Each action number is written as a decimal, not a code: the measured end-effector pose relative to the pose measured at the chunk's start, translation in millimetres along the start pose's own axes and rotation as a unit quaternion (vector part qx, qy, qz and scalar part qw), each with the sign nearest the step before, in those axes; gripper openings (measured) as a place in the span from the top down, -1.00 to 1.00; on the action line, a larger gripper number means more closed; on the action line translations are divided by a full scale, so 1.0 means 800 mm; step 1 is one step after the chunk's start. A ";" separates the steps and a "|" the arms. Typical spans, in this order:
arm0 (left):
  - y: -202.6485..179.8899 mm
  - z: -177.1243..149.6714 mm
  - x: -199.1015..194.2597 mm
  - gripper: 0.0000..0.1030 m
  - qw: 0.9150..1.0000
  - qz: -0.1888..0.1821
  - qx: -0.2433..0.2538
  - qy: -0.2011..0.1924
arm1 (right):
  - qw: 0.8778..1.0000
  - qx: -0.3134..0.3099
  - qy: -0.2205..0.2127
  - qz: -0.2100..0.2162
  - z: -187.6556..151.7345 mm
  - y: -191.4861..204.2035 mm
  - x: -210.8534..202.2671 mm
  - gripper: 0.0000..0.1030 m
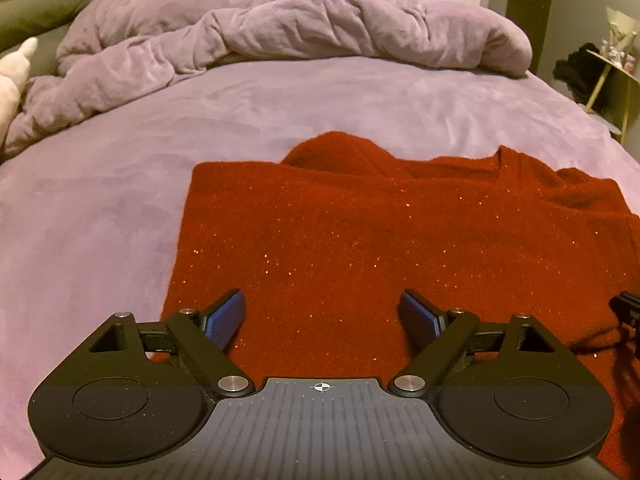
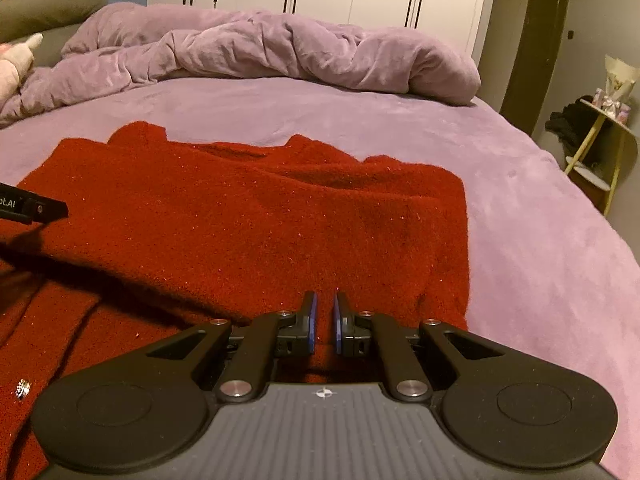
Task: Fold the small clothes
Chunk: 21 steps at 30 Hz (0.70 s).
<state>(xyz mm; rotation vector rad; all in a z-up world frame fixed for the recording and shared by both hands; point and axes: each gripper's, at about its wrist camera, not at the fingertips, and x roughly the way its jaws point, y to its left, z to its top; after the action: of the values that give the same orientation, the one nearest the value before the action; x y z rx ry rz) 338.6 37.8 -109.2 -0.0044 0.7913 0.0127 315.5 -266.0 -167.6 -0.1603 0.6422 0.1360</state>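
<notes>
Plush lilac bed [image 1: 120,208], fuzzy glittery red knit [image 1: 320,232], left tool [image 1: 322,316] wide open, right tool [image 2: 324,312] seemingly closed empty.

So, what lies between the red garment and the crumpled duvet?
Only bare purple bed cover lies between the red garment and the crumpled duvet, in both wrist views.

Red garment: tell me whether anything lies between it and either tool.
Nothing visible does. The left tool hangs open right over the red garment, and the right tool, nearly shut, sits just above its near edge; only bare fabric lies ahead of each.
</notes>
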 end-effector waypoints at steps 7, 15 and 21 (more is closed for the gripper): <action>0.014 -0.012 0.003 -0.94 1.000 -0.008 -0.024 -0.010 | 0.998 -0.067 -0.002 0.004 -0.002 0.008 0.010 0.85; 0.020 -0.036 -0.053 -0.98 0.997 0.010 0.070 0.014 | 0.999 0.017 0.046 0.014 -0.008 -0.010 -0.062 0.14; 0.067 -0.114 -0.141 -0.98 0.998 -0.028 0.055 0.031 | 0.980 0.136 0.085 0.114 -0.103 -0.046 -0.198 -0.21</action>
<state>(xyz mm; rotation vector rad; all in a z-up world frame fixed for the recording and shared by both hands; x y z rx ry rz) 193.8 89.3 -93.5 0.0769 0.8529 -0.0841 148.1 -330.2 -133.0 0.1681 0.8413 0.2563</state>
